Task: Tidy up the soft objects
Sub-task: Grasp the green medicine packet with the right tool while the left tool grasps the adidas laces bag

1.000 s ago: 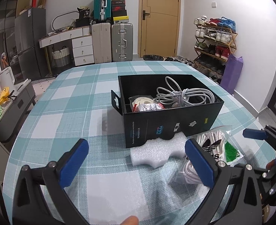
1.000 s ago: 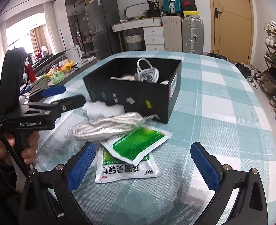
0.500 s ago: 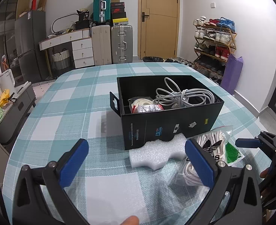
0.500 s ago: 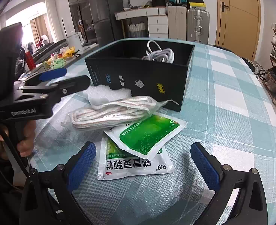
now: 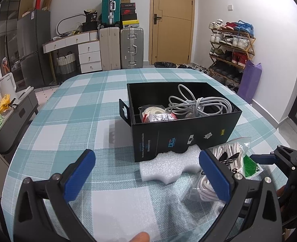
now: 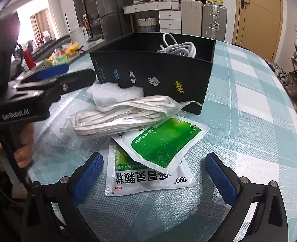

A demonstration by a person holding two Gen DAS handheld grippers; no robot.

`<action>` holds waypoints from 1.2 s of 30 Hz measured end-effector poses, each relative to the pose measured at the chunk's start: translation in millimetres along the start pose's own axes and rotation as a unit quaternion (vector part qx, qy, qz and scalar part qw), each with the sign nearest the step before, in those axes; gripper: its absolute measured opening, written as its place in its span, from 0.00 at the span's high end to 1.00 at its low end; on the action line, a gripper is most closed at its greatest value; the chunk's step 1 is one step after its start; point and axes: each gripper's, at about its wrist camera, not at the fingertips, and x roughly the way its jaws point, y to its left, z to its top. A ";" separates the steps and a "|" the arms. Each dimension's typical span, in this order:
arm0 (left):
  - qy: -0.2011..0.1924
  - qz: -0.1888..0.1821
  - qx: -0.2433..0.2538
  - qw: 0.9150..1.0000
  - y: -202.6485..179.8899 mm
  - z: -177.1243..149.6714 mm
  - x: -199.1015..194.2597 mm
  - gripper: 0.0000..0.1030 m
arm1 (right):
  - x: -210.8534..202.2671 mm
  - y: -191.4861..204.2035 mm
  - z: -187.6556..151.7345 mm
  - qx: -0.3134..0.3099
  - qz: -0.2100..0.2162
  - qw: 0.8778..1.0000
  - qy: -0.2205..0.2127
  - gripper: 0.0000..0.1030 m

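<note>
A black box [image 5: 184, 139] [image 6: 158, 76] stands on the checked table and holds a grey cable [image 5: 198, 104] and a bagged item [image 5: 156, 115]. In front of it lie a white foam piece [image 5: 164, 167] [image 6: 110, 94], a clear bag of laces [image 5: 231, 157] [image 6: 124, 117] and two green-and-white sachets [image 6: 164, 141] [image 6: 148, 179]. My left gripper [image 5: 148, 173] is open and empty, just short of the foam. My right gripper [image 6: 154, 173] is open and empty, with its fingers either side of the sachets.
The table edge [image 5: 269, 121] curves away at the right. Suitcases [image 5: 132, 48], drawers and a shoe rack [image 5: 231, 46] stand beyond the table. The left gripper's body [image 6: 37, 92] shows at the left of the right wrist view.
My right gripper has moved forward and down toward the sachets and the bag of laces. My left gripper has stayed almost in place.
</note>
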 end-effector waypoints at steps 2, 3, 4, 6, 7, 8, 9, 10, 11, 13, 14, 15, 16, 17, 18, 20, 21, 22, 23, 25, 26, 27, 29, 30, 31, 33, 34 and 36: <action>-0.001 -0.001 0.001 1.000 0.3 -0.1 -0.2 0.00 | 1.8 1.5 0.5 -0.004 -0.010 1.000 0.002 0.03; -0.001 0.000 0.001 1.000 0.3 -0.1 -0.1 0.00 | 1.6 1.3 0.2 -0.006 -0.015 1.000 0.002 0.09; -0.002 -0.001 0.002 1.000 0.2 -0.6 -0.7 0.00 | 1.0 1.9 -0.2 -0.009 -0.023 1.000 0.001 0.11; -0.003 -0.001 0.003 1.000 -0.2 -0.3 -0.5 0.00 | -0.5 -0.1 -0.1 -0.011 -0.022 1.000 -0.001 0.19; -0.003 -0.001 0.003 1.000 -0.5 -0.1 -0.2 0.00 | -1.8 -1.6 -0.1 -0.012 -0.021 1.000 -0.002 0.26; -0.003 -0.001 0.003 1.000 -0.5 -0.3 -0.7 0.00 | -3.0 -3.0 -0.5 -0.013 -0.021 1.000 -0.004 0.32; -0.003 -0.002 0.003 1.000 -0.6 -0.2 -0.5 0.00 | -4.1 -4.3 -0.3 -0.015 -0.019 1.000 -0.004 0.35; -0.003 -0.002 0.003 1.000 -0.7 -0.5 -1.2 0.00 | -4.6 -5.0 -0.5 -0.017 -0.018 1.000 -0.005 0.37; -0.003 -0.002 0.003 1.000 -1.3 -0.4 -0.9 0.00 | -5.3 -5.5 -0.8 -0.020 -0.016 1.000 -0.006 0.40; -0.003 -0.001 0.004 1.000 -1.3 -0.4 -1.5 0.00 | -6.5 -6.0 -1.5 -0.024 -0.010 1.000 -0.009 0.45; -0.003 -0.001 0.004 1.000 -2.0 -0.2 -1.8 0.00 | -7.4 -6.2 -1.9 -0.027 -0.008 1.000 -0.011 0.47; -0.004 -0.002 0.004 1.000 -2.4 -0.2 -2.2 0.00 | -8.8 -7.2 -3.7 -0.028 -0.007 1.000 -0.012 0.49; -0.004 -0.003 0.004 1.000 -2.5 -0.1 -2.6 0.00 | -9.9 -7.3 -4.5 -0.028 -0.004 0.999 -0.015 0.49; -0.005 -0.003 0.005 1.000 -3.5 0.2 -2.7 0.00 | -10.8 -7.7 -5.5 -0.028 -0.001 0.999 -0.016 0.51; -0.006 -0.004 0.005 1.000 -4.3 0.4 -3.5 0.00 | -11.8 -8.4 -6.9 -0.027 0.002 0.999 -0.018 0.51; -0.006 -0.007 0.007 1.000 -6.1 0.2 -5.5 0.00 | -14.9 -7.5 -7.6 -0.023 0.015 0.999 -0.024 0.52; -0.006 -0.009 0.008 1.000 -7.0 0.0 -7.0 0.00 | -17.0 -7.8 -10.4 -0.022 0.016 0.999 -0.024 0.52; -0.007 -0.011 0.009 1.000 -8.2 0.1 -8.1 0.00 | -18.7 -7.4 -12.0 -0.021 0.016 0.999 -0.027 0.52; -0.007 -0.014 0.011 1.000 -10.3 0.2 -8.7 0.00 | -21.8 -7.1 -13.6 -0.020 0.021 0.999 -0.034 0.52; -0.006 -0.020 0.014 1.000 -12.1 0.1 -9.8 0.00 | -27.2 -7.5 -16.7 -0.020 0.022 0.999 -0.043 0.52; -0.005 -0.025 0.016 1.000 -14.3 -0.1 -9.9 0.00 | -30.3 -7.6 -18.3 -0.021 0.020 0.998 -0.047 0.52; -0.004 -0.029 0.018 0.999 -15.3 -0.4 -9.9 0.00 | -32.5 -7.8 -20.1 -0.021 0.019 0.998 -0.048 0.52; -0.004 -0.037 0.024 0.999 -19.0 -1.3 -10.8 0.00 | -39.6 -9.8 -22.8 -0.019 0.016 0.998 -0.055 0.52; -0.004 -0.040 0.027 0.999 -20.3 -1.9 -11.1 0.00 | -42.5 -11.3 -24.3 -0.018 0.013 0.998 -0.057 0.52; -0.003 -0.043 0.029 0.999 -22.2 -2.0 -11.1 0.00 | -46.8 -13.1 -26.8 -0.015 0.009 0.998 -0.060 0.52; 0.001 -0.055 0.032 0.998 -24.8 -2.1 -11.4 0.00 | -55.0 -17.2 -32.4 -0.010 0.004 0.998 -0.066 0.52; 0.002 -0.062 0.033 0.998 -26.2 -2.1 -11.2 0.00 | -58.7 -19.6 -35.2 -0.007 -0.001 0.998 -0.067 0.52; 0.007 -0.071 0.037 0.997 -29.5 -2.4 -10.7 0.00 | -64.7 -25.3 -40.8 -0.002 -0.008 0.997 -0.071 0.52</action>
